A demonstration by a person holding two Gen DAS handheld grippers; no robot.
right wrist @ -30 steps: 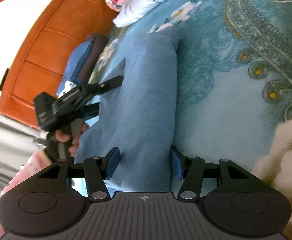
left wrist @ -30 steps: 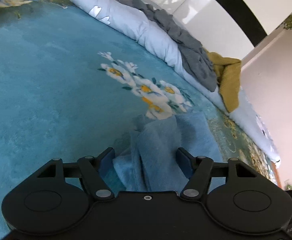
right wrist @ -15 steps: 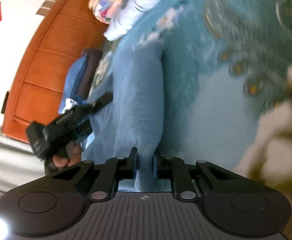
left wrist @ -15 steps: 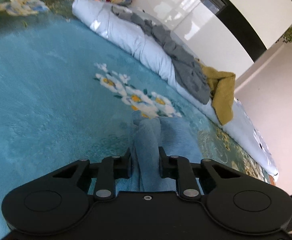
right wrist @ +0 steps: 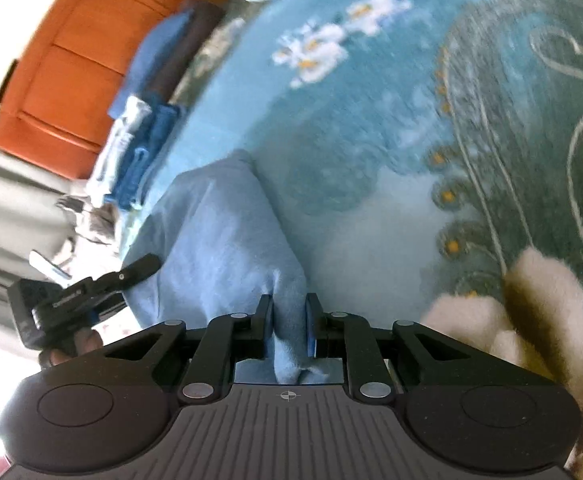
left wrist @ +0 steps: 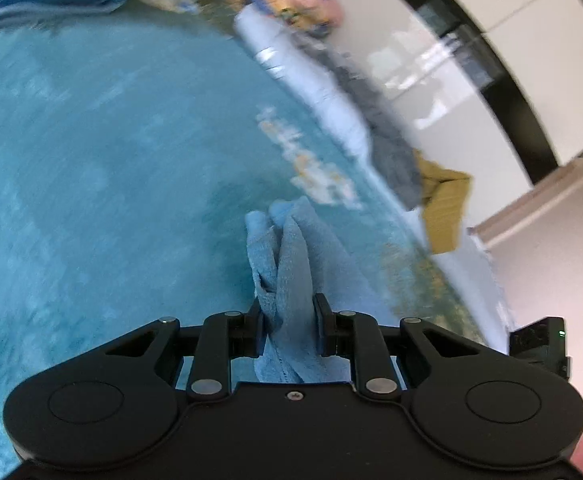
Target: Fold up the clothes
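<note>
Pinching bunched edges of the light-blue garment (right wrist: pixel 227 240) above the teal bedspread (left wrist: pixel 91 168), the left gripper (left wrist: pixel 287 316) and right gripper (right wrist: pixel 288 320) could lose thick fabric, collapsing the fold.

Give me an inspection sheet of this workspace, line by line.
Surface: teal floral blanket, blurred by motion.
Job's things: light blue garment, bunched and pinched at two places.
Clutter: folded stack near the headboard; grey garment and mustard garment on a white bedding roll; cream fleece.
Grippers: left gripper and right gripper each shut on the garment.
Cables: nothing seen.
Surroundings: orange wooden headboard; white wardrobe doors.
</note>
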